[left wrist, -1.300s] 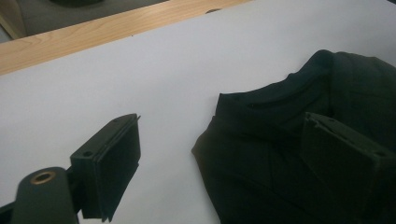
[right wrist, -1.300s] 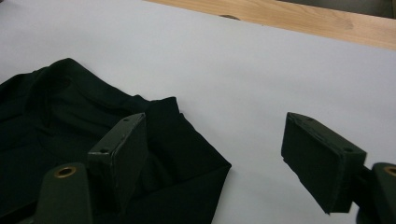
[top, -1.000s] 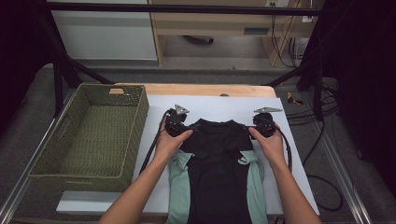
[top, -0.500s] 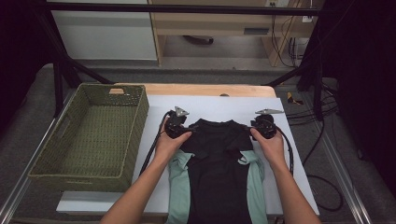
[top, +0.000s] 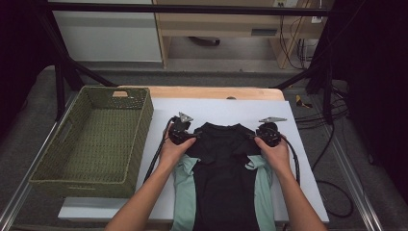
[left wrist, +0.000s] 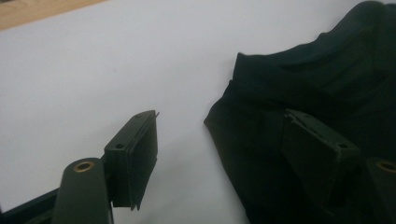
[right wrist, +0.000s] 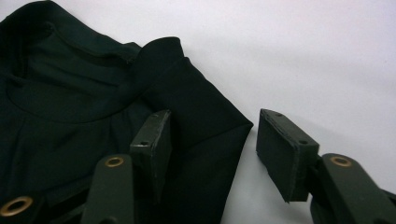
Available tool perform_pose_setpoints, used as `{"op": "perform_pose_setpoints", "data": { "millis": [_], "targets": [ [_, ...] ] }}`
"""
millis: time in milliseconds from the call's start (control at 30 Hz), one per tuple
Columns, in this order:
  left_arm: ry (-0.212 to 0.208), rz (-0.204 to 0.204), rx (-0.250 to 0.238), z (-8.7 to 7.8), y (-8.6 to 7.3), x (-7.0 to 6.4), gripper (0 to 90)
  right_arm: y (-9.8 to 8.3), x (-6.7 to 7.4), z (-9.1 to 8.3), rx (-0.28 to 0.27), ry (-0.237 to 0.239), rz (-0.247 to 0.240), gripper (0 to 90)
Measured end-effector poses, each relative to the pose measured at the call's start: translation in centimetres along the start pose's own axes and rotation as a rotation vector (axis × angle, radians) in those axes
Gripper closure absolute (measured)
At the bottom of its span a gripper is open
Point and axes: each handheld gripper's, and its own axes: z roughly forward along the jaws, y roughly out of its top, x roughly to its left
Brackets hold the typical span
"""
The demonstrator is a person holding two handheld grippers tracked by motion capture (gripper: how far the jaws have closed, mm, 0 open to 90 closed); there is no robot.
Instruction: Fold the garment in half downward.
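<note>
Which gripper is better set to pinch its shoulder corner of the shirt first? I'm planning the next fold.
Right, probably. The right gripper already straddles the black shirt corner between its open jaws. The left gripper has one jaw on the cloth, one on bare white table.

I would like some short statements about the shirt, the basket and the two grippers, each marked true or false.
1. The black shirt lies inside the green woven basket. False: it lies on the white table surface; the basket holds nothing.
2. The left gripper has one jaw over the shirt's edge. True.
3. The right gripper is fully shut. False: its jaws stand apart around the shirt's corner.
4. The shirt has light green sleeves. True.
5. The basket stands at the left of the shirt. True.
</note>
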Motion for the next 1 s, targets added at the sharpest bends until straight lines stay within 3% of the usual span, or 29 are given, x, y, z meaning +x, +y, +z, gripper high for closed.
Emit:
{"op": "perform_pose_setpoints", "data": {
  "millis": [167, 400, 500, 633, 733, 833, 933, 1000],
  "targets": [
    [0.002, 0.015, 0.029, 0.4, -0.4, 0.0, 25.7, 0.0, 0.7, 0.1, 0.017, -0.037, -0.059, 44.9],
    [-0.017, 0.019, 0.039, 0.6, -0.6, -0.2, 26.5, 0.0, 1.1, -0.3, 0.037, -0.017, -0.073, 65.3],
    [-0.029, 0.026, 0.023, 0.5, -0.8, -0.3, 31.5, 0.0, 1.3, -0.4, 0.041, -0.006, -0.081, 76.0],
    [-0.05, 0.042, 0.004, 0.2, -1.1, -0.7, 45.0, 0.1, 1.6, -0.2, 0.039, -0.005, -0.095, 85.2],
    [-0.066, 0.048, 0.002, 0.1, -1.1, -1.0, 55.6, 0.1, 1.7, -0.3, 0.038, -0.01, -0.098, 83.1],
    [-0.078, 0.053, 0.003, 0.1, -1.1, -1.1, 63.3, 0.0, 1.6, -0.5, 0.013, -0.022, -0.088, 69.6],
    [-0.084, 0.049, 0.005, 0.1, -1.1, -1.2, 67.5, -0.1, 1.2, -1.2, -0.036, -0.022, -0.059, 62.0],
    [-0.085, 0.047, 0.006, 0.0, -1.1, -1.3, 69.8, -0.1, 1.0, -1.5, -0.034, -0.03, -0.059, 58.8]
  ]
}}
